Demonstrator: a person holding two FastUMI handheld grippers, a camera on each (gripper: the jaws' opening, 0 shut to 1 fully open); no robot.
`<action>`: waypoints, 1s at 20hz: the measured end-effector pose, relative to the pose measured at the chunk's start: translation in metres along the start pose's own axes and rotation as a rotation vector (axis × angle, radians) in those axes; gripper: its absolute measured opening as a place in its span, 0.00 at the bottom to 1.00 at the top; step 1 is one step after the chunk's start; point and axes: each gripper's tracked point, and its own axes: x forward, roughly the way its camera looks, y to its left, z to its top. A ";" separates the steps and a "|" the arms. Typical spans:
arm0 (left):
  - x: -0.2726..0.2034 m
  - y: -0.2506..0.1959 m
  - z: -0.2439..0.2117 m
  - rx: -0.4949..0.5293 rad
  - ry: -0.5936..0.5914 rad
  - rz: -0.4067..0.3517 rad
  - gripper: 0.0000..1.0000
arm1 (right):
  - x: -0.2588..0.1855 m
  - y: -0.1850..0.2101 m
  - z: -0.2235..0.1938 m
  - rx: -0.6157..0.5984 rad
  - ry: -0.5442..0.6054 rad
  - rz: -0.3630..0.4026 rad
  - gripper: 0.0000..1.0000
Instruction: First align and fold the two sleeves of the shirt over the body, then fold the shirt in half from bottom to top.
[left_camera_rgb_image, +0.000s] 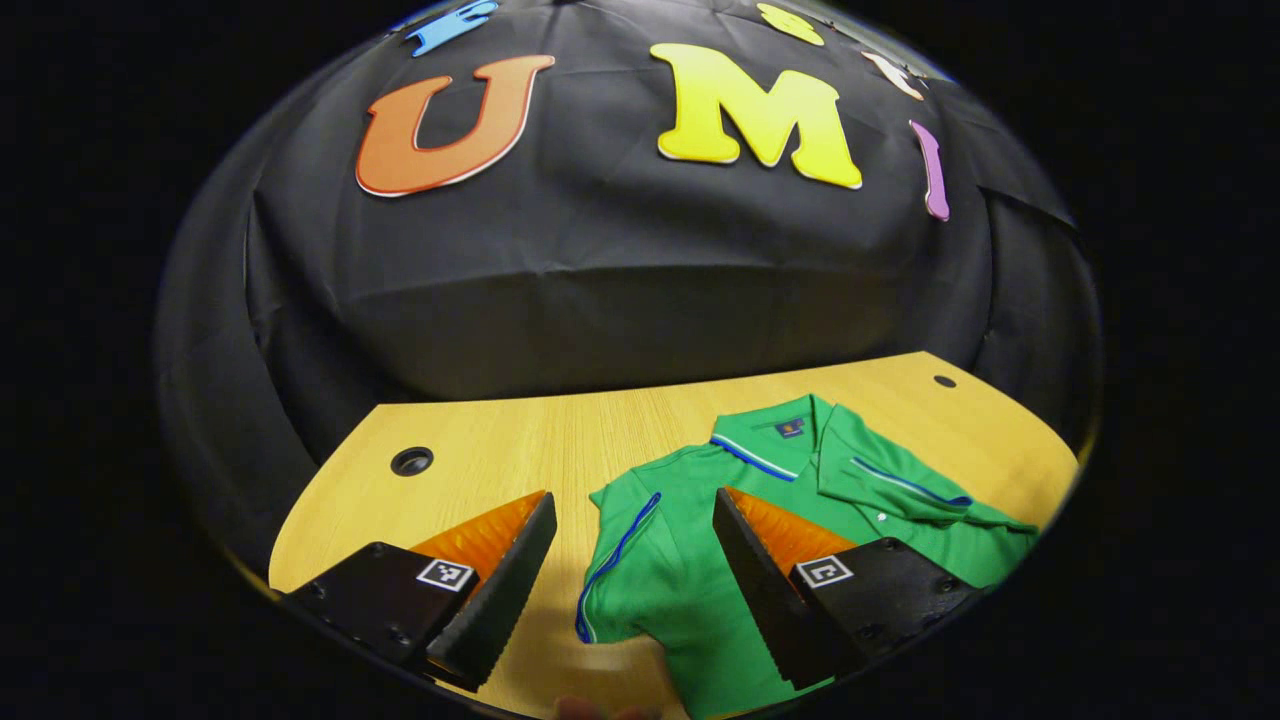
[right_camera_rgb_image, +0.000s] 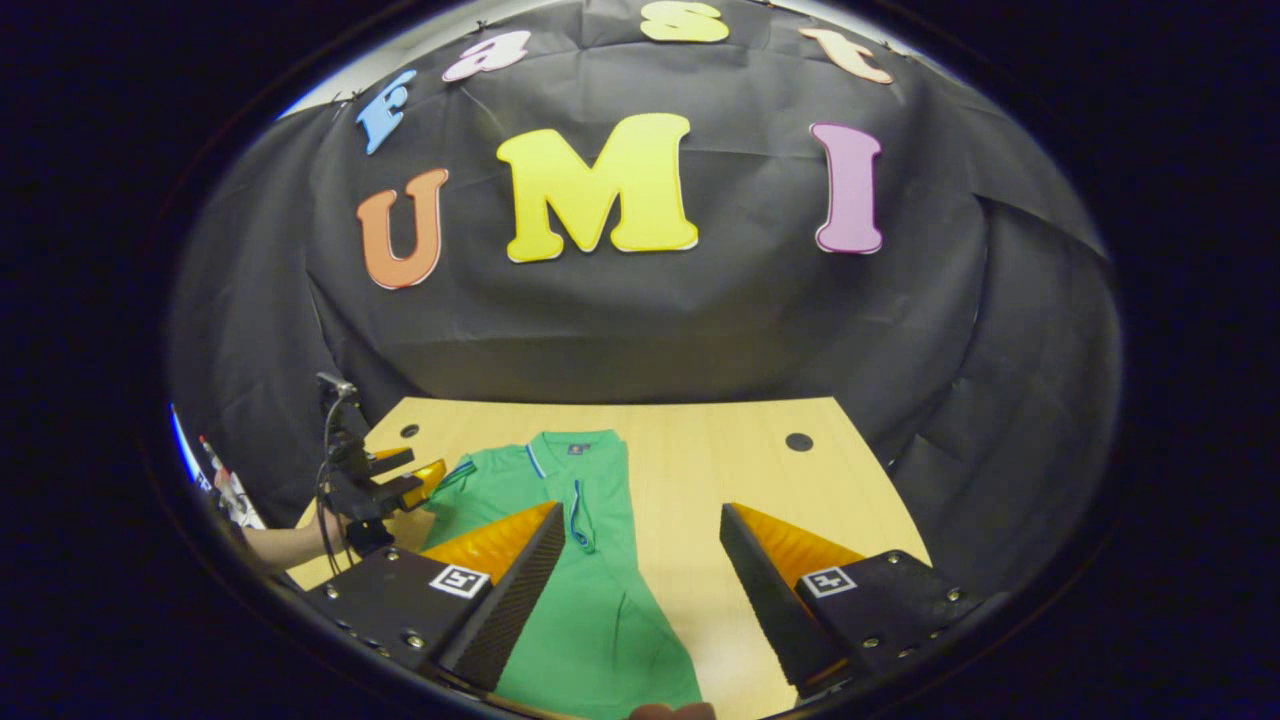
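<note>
A green polo shirt (left_camera_rgb_image: 690, 590) with blue piping lies flat on the wooden table (left_camera_rgb_image: 500, 450), collar (left_camera_rgb_image: 790, 440) toward the wall. One sleeve (left_camera_rgb_image: 900, 490) is folded over the body. The other sleeve (left_camera_rgb_image: 620, 560) sticks out sideways, between the spread fingers of my open left gripper (left_camera_rgb_image: 634, 495), which is not closed on it. In the right gripper view the shirt (right_camera_rgb_image: 590, 610) lies at lower left with the folded sleeve (right_camera_rgb_image: 582, 520) on its chest. My right gripper (right_camera_rgb_image: 642, 508) stands open over the shirt's edge and bare table, holding nothing. The left gripper (right_camera_rgb_image: 390, 480) sits farther off at the shirt's far shoulder.
The table (right_camera_rgb_image: 700, 450) has round cable holes (left_camera_rgb_image: 411, 461) (right_camera_rgb_image: 798, 441) near its back corners. Black cloth hangs close behind its far edge. A hand and forearm (right_camera_rgb_image: 290, 545) hold the left gripper, with a cable running up from it. Bare wood lies right of the shirt.
</note>
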 end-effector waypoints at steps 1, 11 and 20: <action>0.008 0.001 -0.008 -0.009 0.015 -0.003 1.00 | 0.000 -0.001 -0.002 0.000 0.006 -0.001 0.97; 0.059 0.010 -0.041 -0.007 0.111 -0.008 0.92 | 0.013 -0.023 -0.019 0.037 0.052 -0.026 0.97; 0.051 0.000 -0.028 -0.046 0.174 -0.079 0.05 | 0.016 -0.037 -0.025 0.101 0.037 -0.020 0.97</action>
